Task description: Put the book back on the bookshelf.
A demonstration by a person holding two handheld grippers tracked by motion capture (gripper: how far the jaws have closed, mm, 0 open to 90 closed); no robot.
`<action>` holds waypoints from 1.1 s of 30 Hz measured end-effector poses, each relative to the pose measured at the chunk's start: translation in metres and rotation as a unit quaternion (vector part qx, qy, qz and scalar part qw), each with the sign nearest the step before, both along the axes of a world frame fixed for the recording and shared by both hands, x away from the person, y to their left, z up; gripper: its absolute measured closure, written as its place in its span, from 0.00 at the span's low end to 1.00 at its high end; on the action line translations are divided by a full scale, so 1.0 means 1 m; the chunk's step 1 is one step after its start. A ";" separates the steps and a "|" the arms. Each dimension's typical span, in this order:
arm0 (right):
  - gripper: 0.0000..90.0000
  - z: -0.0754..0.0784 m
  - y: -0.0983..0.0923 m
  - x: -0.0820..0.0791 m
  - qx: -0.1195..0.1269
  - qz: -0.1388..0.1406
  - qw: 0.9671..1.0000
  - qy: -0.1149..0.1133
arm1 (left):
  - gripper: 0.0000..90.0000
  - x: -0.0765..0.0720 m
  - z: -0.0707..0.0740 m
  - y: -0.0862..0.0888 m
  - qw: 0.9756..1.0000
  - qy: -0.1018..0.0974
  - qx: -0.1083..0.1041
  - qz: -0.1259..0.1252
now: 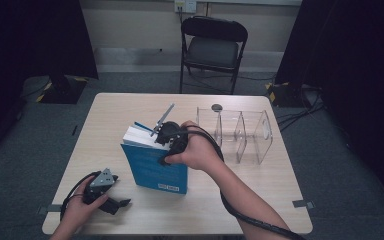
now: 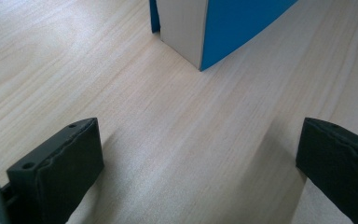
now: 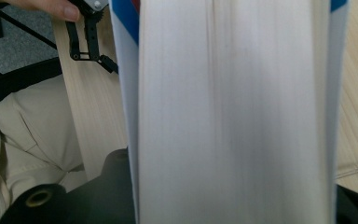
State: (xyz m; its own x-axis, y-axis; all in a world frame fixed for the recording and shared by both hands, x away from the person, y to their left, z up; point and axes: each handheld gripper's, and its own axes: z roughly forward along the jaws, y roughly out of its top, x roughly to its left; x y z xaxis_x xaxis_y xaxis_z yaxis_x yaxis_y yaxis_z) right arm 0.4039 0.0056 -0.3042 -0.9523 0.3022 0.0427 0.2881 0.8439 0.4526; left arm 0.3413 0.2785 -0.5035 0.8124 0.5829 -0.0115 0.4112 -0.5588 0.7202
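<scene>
Blue-covered book [image 1: 152,167] stands upright near the middle of the wooden table [image 1: 260,200], just left of the clear acrylic file holder [image 1: 240,132]; the right gripper [image 1: 166,134] clamps its top edge, jaws pressed either side of the page block [image 3: 233,112]. The left gripper [image 1: 111,200] rests at the near left, jaws spread wide with nothing between them. Held only at the top, the book could pivot or slip; its lower corner might catch the holder's wall during a swing right.
</scene>
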 end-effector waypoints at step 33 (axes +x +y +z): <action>0.69 0.010 0.016 -0.007 -0.080 -0.002 0.997 0.010 | 0.00 0.001 0.001 0.001 1.000 0.001 0.003 -0.005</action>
